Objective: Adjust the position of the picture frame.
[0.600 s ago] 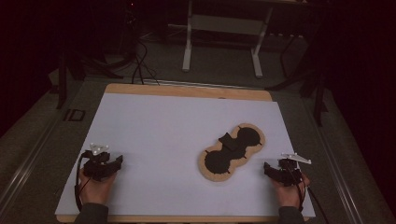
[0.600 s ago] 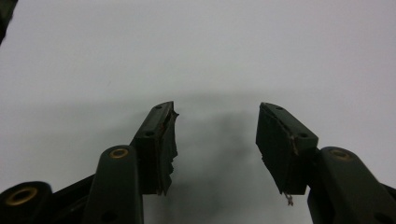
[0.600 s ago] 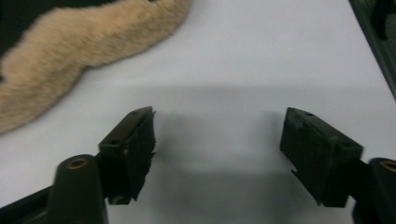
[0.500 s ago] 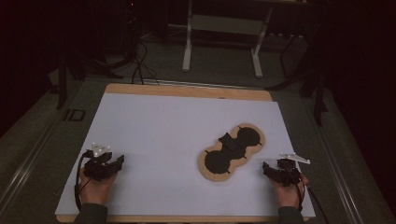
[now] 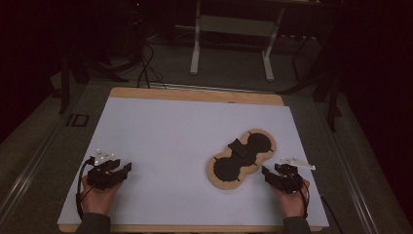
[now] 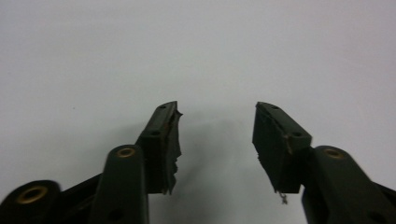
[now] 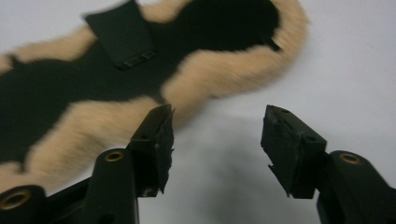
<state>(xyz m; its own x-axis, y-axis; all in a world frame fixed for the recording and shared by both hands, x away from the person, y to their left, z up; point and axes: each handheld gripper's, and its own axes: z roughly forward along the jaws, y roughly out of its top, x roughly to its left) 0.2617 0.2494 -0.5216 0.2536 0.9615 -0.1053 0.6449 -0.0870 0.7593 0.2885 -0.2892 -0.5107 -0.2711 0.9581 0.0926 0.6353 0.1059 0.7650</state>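
A peanut-shaped pad with a black middle and a tan fleece rim lies flat on the white sheet, right of centre. A small black tab sits across its waist. My right gripper rests just off the pad's near right end, open and empty. In the right gripper view the fleece rim and the tab lie just beyond the open right gripper. My left gripper lies at the near left, open over bare sheet. The left gripper view shows the left gripper holding nothing.
The white sheet covers a wooden board whose edge shows at the back. Beyond the table are a metal stand and cables on a dark floor. Both of the person's hands rest near the front edge.
My right gripper has edged slightly left toward the pad's near end. The left gripper and the pad have stayed where they were.
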